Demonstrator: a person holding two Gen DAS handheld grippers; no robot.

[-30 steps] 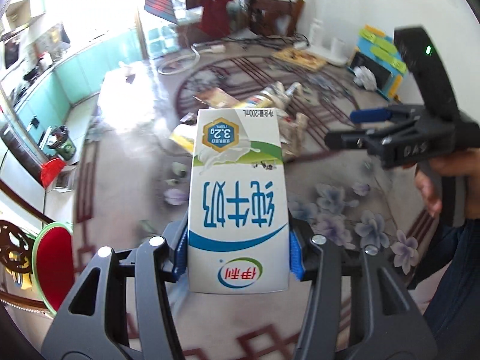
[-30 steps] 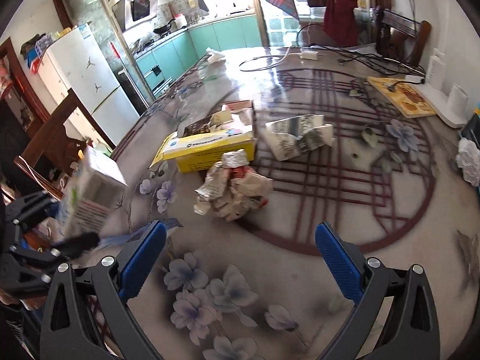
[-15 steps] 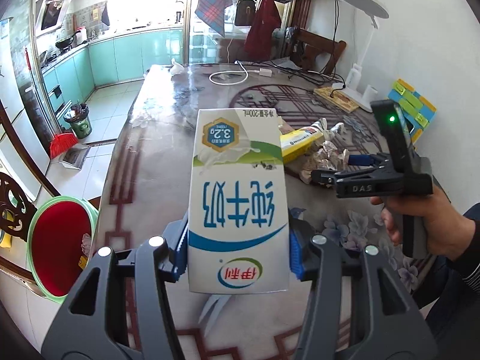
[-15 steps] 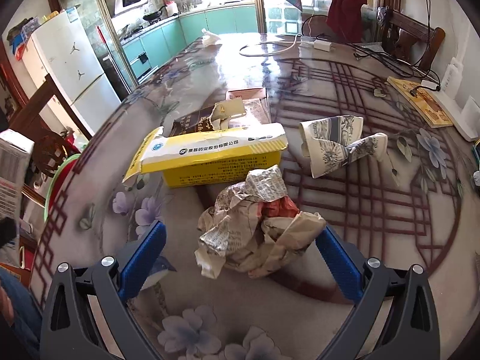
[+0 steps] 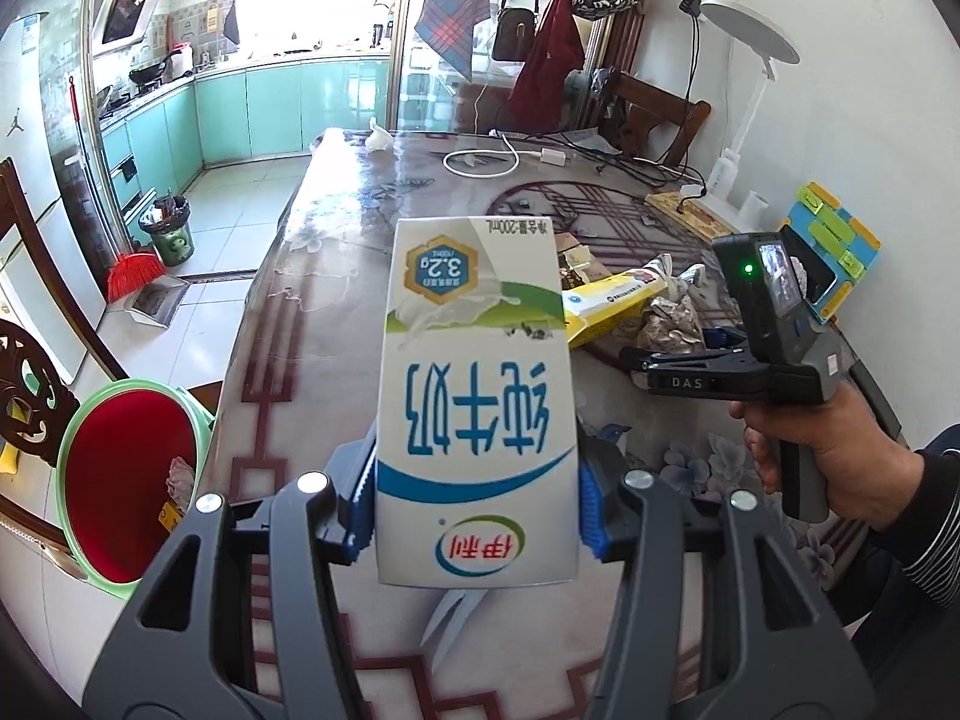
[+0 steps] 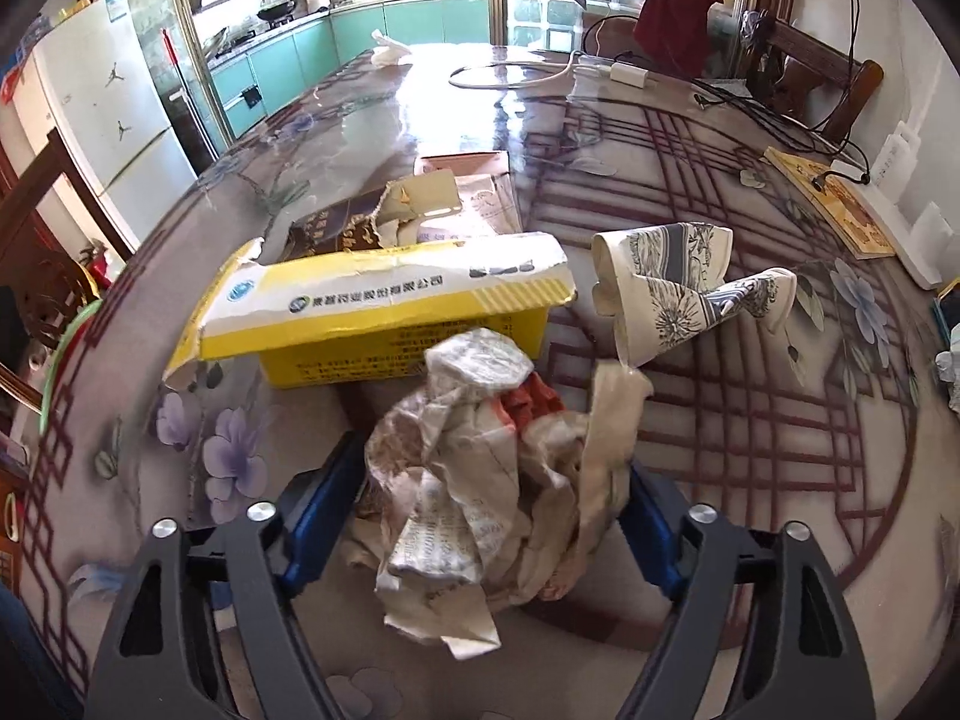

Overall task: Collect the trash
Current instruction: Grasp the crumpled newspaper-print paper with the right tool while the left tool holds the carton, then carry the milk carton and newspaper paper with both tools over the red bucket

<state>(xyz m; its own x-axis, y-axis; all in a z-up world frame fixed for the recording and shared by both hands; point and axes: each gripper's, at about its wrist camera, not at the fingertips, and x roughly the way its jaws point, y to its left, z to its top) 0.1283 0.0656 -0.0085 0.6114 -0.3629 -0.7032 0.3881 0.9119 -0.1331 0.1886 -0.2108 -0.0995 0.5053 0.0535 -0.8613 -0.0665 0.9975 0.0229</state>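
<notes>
Holding milk carton (image 5: 474, 396), bin (image 5: 72, 432) beside table (image 5: 288, 312)

your carton (image 5: 474, 396) hides the table (image 5: 288, 348) behind it and most of the left gripper's (image 5: 477, 504) blue pads. the paper wad (image 6: 498, 456) covers the right gripper's (image 6: 492, 498) inner pad faces, so you can't tell whether they touch it. the bin (image 5: 129, 474) is cut by the gripper frame. your sleeve (image 5: 924, 516) runs off the right edge. the yellow box's (image 6: 384, 312) print is too small to read.
</notes>
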